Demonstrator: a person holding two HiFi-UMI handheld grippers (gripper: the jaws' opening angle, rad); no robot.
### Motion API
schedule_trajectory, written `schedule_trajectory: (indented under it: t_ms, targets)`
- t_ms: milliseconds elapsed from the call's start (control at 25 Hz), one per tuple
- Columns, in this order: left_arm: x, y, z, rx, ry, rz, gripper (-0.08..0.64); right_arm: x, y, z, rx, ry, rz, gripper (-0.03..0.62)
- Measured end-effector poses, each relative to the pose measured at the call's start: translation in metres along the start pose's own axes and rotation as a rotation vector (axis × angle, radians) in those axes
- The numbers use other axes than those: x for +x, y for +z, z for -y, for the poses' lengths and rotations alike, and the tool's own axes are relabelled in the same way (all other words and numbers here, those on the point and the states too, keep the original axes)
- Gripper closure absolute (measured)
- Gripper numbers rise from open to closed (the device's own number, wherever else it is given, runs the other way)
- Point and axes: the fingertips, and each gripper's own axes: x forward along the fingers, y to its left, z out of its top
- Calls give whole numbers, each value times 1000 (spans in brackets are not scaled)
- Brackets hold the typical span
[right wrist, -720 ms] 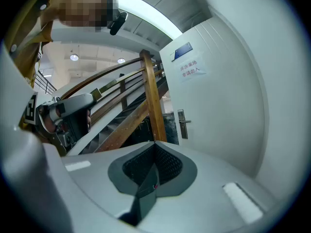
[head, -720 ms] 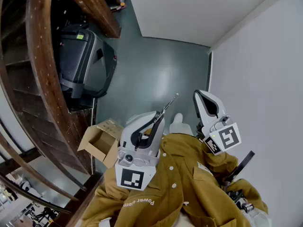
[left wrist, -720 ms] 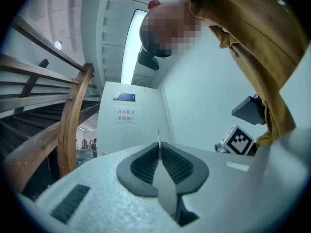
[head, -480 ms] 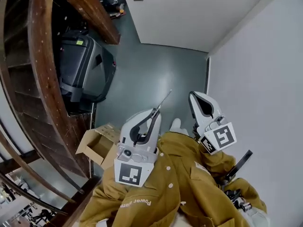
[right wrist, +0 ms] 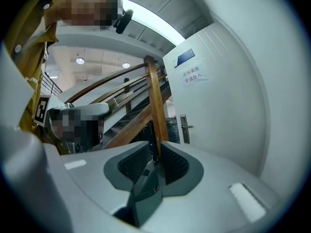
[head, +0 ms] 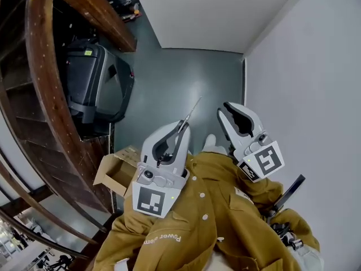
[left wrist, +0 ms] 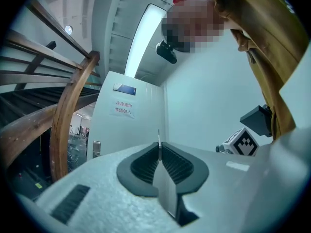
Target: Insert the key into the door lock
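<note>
Left tongs pinching key, door apparently closed

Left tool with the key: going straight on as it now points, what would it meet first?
Likely the white door, near its right edge, right of the metal lock plate. The thin metal key clamped in the left tool would touch first; depth is unclear.

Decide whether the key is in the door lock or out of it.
Out. The key juts into open air from the left gripper, jaws shut on it; the door lock stands apart, ahead.
</note>
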Motion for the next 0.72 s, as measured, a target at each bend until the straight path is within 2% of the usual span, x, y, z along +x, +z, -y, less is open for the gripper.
schedule_trajectory:
  t_ms: [200,320,440,560,720]
  targets:
    - [-3,-7,-14,-60,32,-61,532,4,-1,-3,-14,-36,-22,512]
    - [-12,-10,-30,-90,55,-79,532,14,-4,-12,-11,-46,-31,536]
    - [-22,-15,-46,-125,52,-90,532,27,-5,-22,-36,-60,-39,586]
    - [-34,-33,-68,-154,35,-131,532,44,-11,-26,-59,-98,-48,586]
    - [-41,-51,-95,-197,34,-171,532,54,-20,-19,-35,-156,-64,586]
